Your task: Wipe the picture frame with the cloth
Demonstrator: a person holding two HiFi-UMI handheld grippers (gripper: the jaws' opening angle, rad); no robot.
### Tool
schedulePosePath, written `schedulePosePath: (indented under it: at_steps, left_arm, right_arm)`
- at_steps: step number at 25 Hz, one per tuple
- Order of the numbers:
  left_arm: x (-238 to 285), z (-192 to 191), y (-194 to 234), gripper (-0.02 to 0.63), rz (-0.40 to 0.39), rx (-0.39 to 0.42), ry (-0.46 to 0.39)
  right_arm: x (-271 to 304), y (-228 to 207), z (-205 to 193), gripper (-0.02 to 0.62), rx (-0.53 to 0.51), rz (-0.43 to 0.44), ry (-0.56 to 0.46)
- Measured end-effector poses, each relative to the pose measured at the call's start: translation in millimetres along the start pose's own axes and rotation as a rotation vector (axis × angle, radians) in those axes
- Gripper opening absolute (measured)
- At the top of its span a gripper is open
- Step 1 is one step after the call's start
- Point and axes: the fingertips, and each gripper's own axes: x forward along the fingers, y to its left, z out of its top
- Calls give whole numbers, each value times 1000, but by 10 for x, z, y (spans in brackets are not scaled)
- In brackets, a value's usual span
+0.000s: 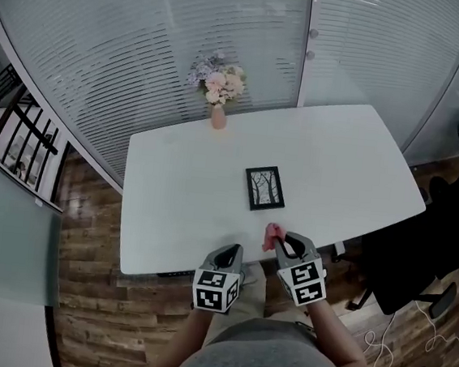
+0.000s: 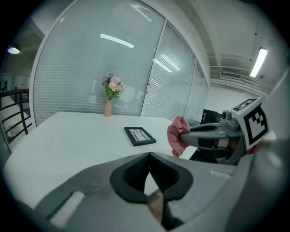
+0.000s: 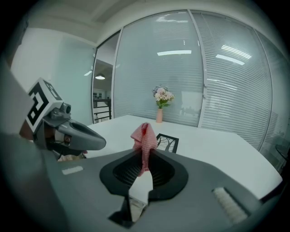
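A small black picture frame [image 1: 264, 188] [image 2: 140, 135] [image 3: 167, 142] lies flat near the middle of the white table [image 1: 181, 182]. My right gripper [image 1: 282, 243] [image 3: 144, 151] is shut on a pink cloth [image 1: 271, 237] [image 2: 177, 135] [image 3: 144, 140], which sticks up from its tips, over the table's near edge, short of the frame. Beside it to the left, my left gripper [image 1: 228, 257] [image 2: 148, 156] hovers at the table's near edge, jaws together with nothing between them.
A pink vase of flowers [image 1: 217, 88] [image 2: 111, 93] [image 3: 161, 100] stands at the table's far edge before a glass wall with blinds. A dark chair [image 1: 419, 239] sits at the right. A railing [image 1: 22, 136] is at the left. Wooden floor surrounds the table.
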Motion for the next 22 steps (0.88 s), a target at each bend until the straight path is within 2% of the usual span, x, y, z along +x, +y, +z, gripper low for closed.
schedulePosePath:
  at_steps: [6,14,22]
  left_arm:
    - [-92,-115,-42,4,0,-12,-1]
    - [-85,-111,-62,3,-4,-22,0]
    - [-100,-48,-85,4,-9,-16,-10]
  right_arm:
    - [-119,86,-104,41,33,15,1]
    - [-154,87,-91,35,-13,10,8]
    - [-166,103,-34,35,-1,18,-20]
